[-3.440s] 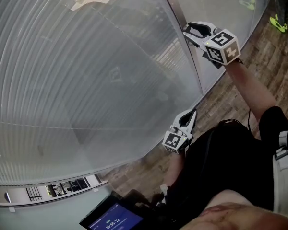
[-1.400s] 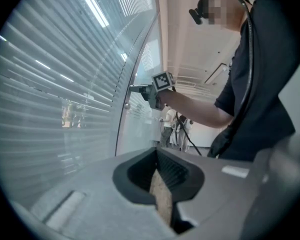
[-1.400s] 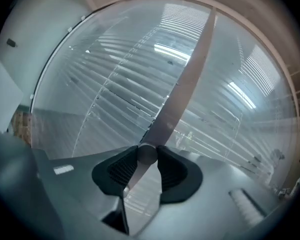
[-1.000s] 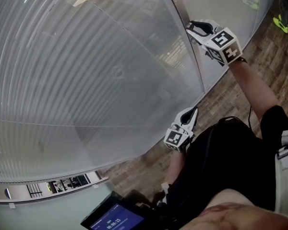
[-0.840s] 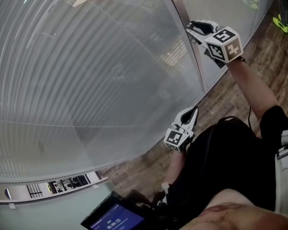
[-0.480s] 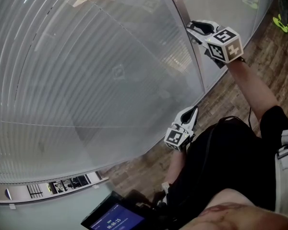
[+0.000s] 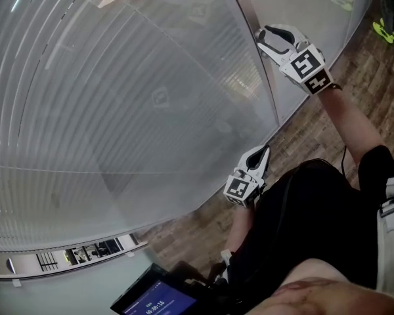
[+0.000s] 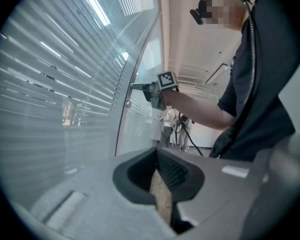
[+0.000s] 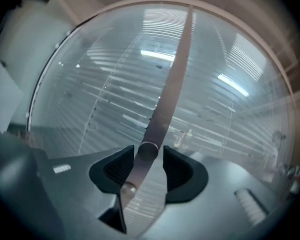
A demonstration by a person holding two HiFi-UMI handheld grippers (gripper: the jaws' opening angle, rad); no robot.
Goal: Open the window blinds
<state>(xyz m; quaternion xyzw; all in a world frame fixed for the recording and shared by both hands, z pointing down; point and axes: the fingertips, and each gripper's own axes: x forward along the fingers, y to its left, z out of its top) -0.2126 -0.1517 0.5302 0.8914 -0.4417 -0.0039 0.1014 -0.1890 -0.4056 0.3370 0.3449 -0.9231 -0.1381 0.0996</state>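
Grey slatted blinds hang behind curved-looking glass and let thin lines of light through. A brown upright frame bar runs down the glass. My right gripper is held level against this bar. In the right gripper view its jaws stand either side of a round dark knob on the bar, with a gap at each pad. They have just been opening. A smaller knob sits lower on the bar. My left gripper hangs lower, near the person's waist, shut and empty.
Wooden floor runs along the foot of the glass. A screen shows at the bottom edge, and a white sill lies at the lower left. Yellow-green shoes sit at the top right. People stand far off.
My right gripper has rolled about its own line at the knob, its marker cube now faces differently, and its jaws stand wider. The left gripper has not moved.
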